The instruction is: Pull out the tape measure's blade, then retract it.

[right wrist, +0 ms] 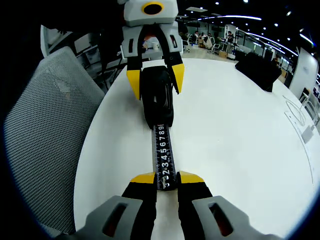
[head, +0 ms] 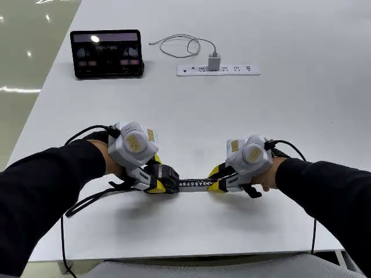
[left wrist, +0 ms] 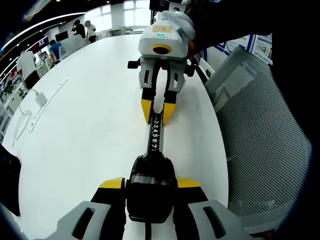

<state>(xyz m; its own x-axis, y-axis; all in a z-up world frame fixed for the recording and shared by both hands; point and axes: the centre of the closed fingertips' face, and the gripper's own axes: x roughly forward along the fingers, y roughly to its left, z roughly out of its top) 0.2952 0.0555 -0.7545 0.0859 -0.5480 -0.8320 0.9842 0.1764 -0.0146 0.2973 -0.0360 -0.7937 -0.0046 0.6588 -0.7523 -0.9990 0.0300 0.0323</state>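
Pulling out the blade (right wrist: 161, 150) of a tape measure (right wrist: 157, 95), near the front edge of the worktop (head: 266, 116).
Left gripper (left wrist: 150, 184) clenched on the black case; right gripper (right wrist: 167, 177) clamped on the blade tip, with a short run drawn out flat over the white worktop between the 2. Step judged: pull-out, early. Next move likely calls for drawing the right gripper away in line with the blade, case held firm, then easing the tip back so it does not snap in. Also present: tablet (head: 107, 53) propped toward the far-left corner; power strip (head: 218, 70) with charger (head: 214, 60) and looped cable (head: 179, 45), mid-far side; mesh chair (right wrist: 45, 130) off the front edge. Nothing stands in the blade's path.
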